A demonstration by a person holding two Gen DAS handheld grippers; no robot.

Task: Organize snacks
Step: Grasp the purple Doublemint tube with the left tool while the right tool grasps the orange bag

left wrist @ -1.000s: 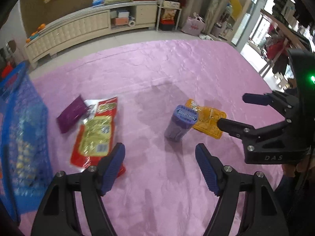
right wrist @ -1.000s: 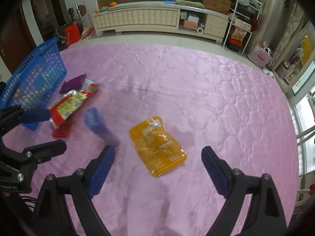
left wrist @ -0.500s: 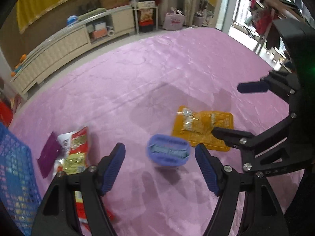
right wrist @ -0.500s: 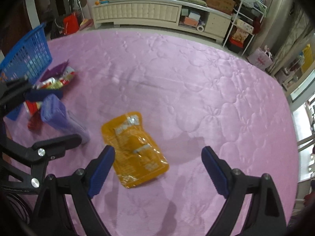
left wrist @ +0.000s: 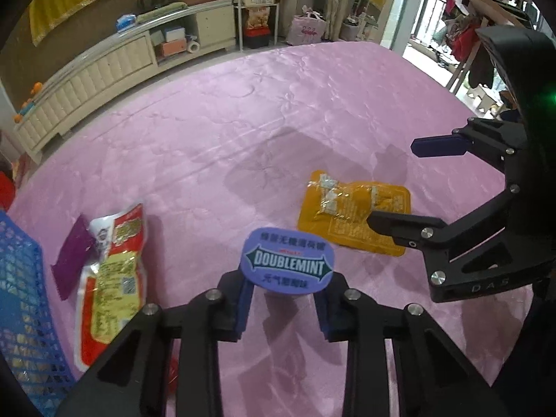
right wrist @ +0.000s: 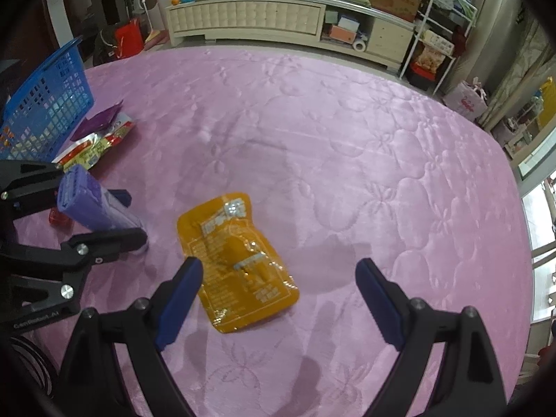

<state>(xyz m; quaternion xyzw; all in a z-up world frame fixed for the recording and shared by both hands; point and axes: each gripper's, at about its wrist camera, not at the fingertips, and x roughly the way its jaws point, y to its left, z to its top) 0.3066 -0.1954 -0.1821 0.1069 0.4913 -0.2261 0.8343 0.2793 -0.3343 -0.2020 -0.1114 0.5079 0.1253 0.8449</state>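
Left gripper (left wrist: 286, 299): both blue pads pressed against the sides of the purple Doublemint canister (left wrist: 287, 266), which is clamped between them on the pink quilted cloth (left wrist: 215, 132). Right gripper (right wrist: 278, 299): spread wide, holding nothing, poised over the orange pouch (right wrist: 236, 260) lying flat on the cloth. Beside the blue basket (right wrist: 45, 104) (left edge) lie 2 further items: a red-and-yellow snack bag (left wrist: 111, 278) and a dark purple packet (left wrist: 73, 257), touching each other.

Purple gum bottle (left wrist: 287, 264), orange pouch (right wrist: 236, 260), blue basket (right wrist: 41, 104), pink quilted cloth (right wrist: 347, 160)
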